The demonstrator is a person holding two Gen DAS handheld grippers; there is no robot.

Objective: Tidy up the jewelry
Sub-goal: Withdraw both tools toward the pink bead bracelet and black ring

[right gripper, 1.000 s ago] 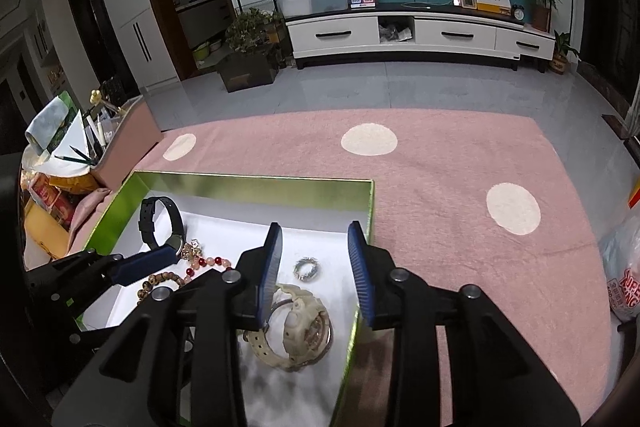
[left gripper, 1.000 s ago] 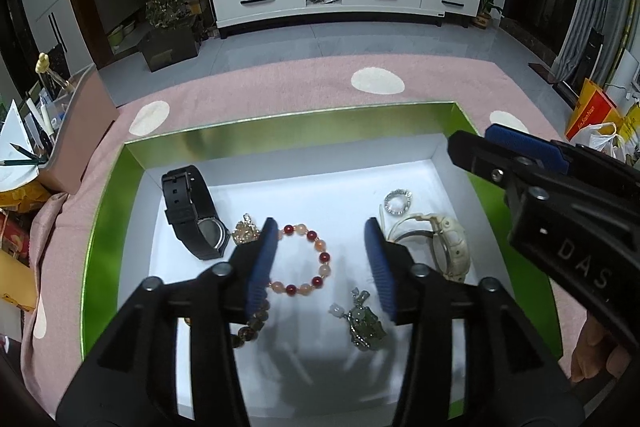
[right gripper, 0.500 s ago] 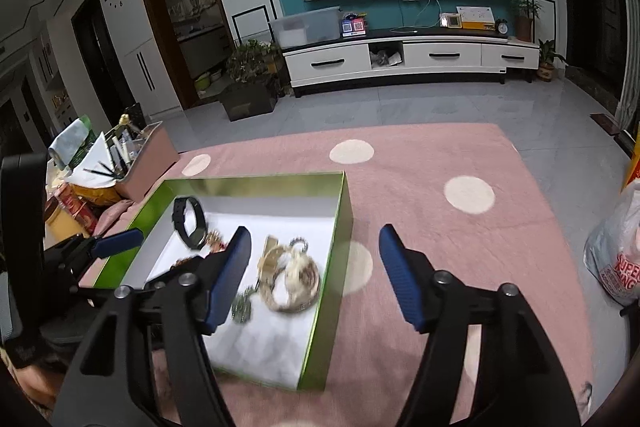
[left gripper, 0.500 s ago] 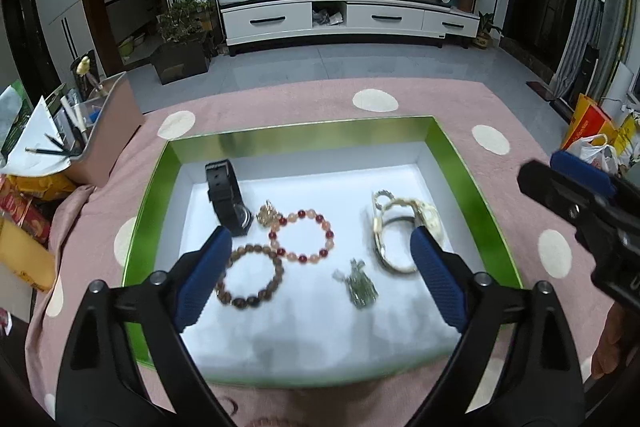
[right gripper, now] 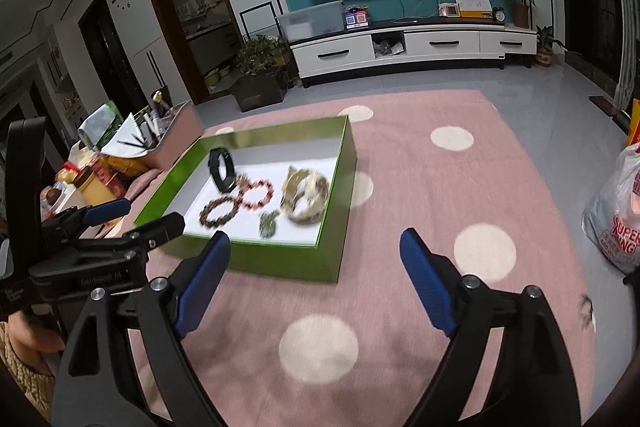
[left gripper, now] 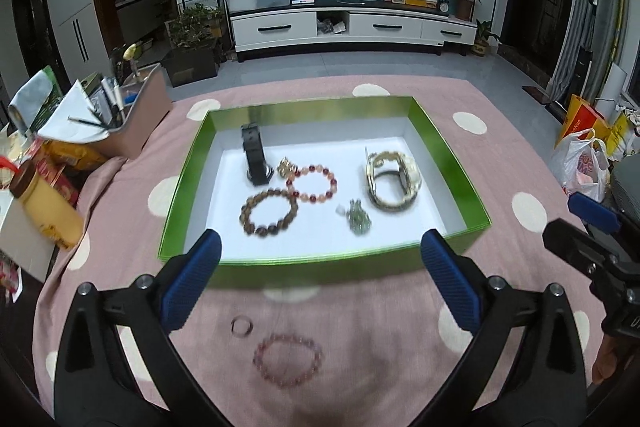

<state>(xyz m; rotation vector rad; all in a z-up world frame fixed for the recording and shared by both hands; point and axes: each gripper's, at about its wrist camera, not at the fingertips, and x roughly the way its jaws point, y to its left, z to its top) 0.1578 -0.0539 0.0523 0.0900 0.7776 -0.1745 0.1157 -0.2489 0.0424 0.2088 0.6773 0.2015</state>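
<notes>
Left gripper [left gripper: 320,257] and right gripper [right gripper: 316,255] both wide, jaws just been opening, nothing between them. Nearest on the fuzzy pink cloth [left gripper: 380,311]: a thin ring [left gripper: 241,327] and a pink bead bracelet [left gripper: 287,359], outside the box. Likely next: drop straight over the bracelet, pinch one bead strand. Beyond, glossy green box [left gripper: 448,163] holds round bead bracelets [left gripper: 269,211] and a black watch [left gripper: 256,158].

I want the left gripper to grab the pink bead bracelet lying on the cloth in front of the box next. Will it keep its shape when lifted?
Probably not: the pink bead bracelet looks like strung beads, so it would likely sag. Round beads may slip from the pads. It looks light.
</notes>
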